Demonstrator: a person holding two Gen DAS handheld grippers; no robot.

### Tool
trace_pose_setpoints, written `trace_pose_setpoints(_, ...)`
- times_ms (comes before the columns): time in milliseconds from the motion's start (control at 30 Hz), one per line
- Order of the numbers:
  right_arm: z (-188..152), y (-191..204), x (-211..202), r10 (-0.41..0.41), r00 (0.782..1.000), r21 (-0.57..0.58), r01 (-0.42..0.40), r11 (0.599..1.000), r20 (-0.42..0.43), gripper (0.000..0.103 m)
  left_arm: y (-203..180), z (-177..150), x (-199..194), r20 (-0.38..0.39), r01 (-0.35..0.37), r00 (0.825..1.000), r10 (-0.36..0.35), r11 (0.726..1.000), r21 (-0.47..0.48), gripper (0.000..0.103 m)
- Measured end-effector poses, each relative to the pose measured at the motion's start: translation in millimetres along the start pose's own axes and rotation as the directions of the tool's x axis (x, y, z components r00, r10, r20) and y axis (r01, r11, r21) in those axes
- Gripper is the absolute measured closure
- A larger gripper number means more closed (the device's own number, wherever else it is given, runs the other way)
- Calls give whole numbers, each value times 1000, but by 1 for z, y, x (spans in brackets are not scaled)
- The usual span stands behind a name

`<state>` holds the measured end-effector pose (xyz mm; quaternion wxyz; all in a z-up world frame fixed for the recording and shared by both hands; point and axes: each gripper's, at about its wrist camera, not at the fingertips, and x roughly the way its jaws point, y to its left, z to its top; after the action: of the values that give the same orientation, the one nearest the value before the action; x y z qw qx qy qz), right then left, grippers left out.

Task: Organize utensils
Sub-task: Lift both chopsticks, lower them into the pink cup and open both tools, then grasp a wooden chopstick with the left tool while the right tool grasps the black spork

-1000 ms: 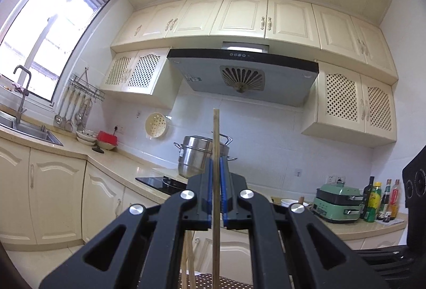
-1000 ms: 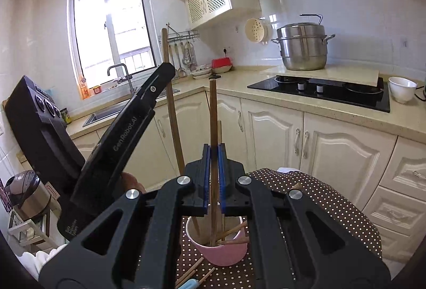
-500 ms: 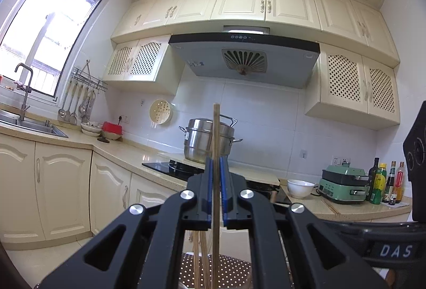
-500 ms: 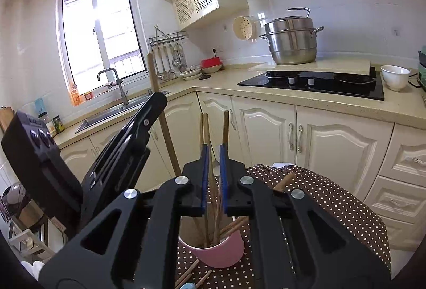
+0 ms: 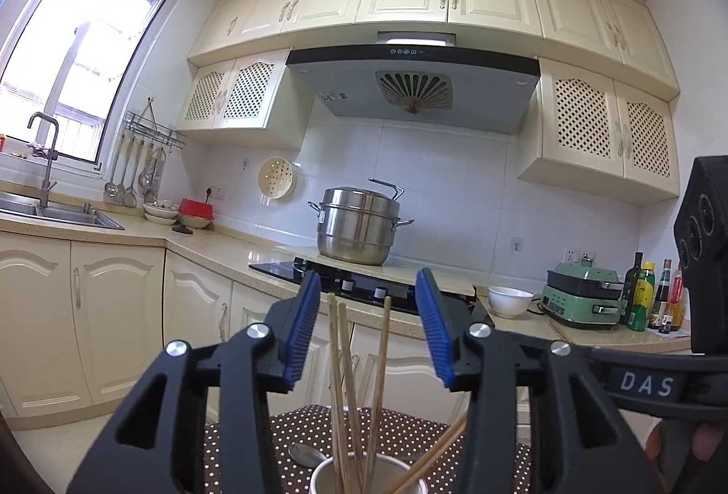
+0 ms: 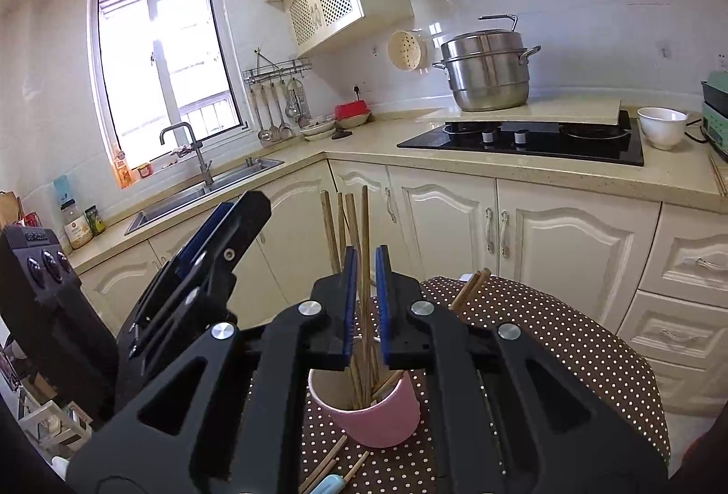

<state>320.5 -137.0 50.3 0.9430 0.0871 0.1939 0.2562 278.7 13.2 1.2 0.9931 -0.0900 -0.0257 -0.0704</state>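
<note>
Left gripper (image 5: 367, 328) opening, pads clear of chopsticks (image 5: 350, 380) standing in pink cup (image 6: 377, 416) at 6 o'clock, right gripper (image 6: 363, 303) slightly parted, gripping nothing; we risk snagging the leaning sticks on withdrawal and tipping the cup

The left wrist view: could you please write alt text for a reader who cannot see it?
The left tool is opening above a cup of upright wooden chopsticks, which stand between its blue pads without touching them. The cup stands on a dotted tablecloth next to a spoon; behind it a steel pot sits by the cooktop.
</note>
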Motion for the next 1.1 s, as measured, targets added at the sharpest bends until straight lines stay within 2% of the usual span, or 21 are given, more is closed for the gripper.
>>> trace_pose_setpoints(100,-4,3,-8,4,1000,7,-4,1000,2,88,-1,4,-15,-15,1,1000,0,1000,6,53)
trace_pose_setpoints(133,-5,6,-10,3,1000,6,-3,1000,3,82,-2,5,-21,-22,-1,1000,1,1000,10,51)
trace_pose_setpoints(167,-8,9,-14,2,1000,4,-2,1000,8,80,-2,7,-27,-29,-5,1000,6,1000,15,50)
trace_pose_setpoints(300,-15,18,-27,8,1000,-3,-8,1000,16,78,-2,11,-50,-49,-14,999,16,999,44,47)
trace_pose_setpoints(400,-21,25,-37,7,1000,-2,-7,1000,19,72,-1,13,-67,-62,-25,998,28,998,56,44)
trace_pose_setpoints(467,-25,27,-44,-7,1000,0,7,1000,19,61,1,15,-77,-66,-31,997,35,998,56,42)
trace_pose_setpoints(567,-30,28,-54,-16,1000,10,16,1000,20,51,3,18,-93,-80,-36,996,40,998,46,35)
trace_pose_setpoints(900,-53,33,-76,-50,999,17,50,999,-8,43,-5,12,-126,-161,-38,986,52,995,93,28)
trace_pose_setpoints(1100,-74,25,-79,-68,997,41,70,997,-47,43,-4,-1,-128,-255,-51,964,77,993,105,28)
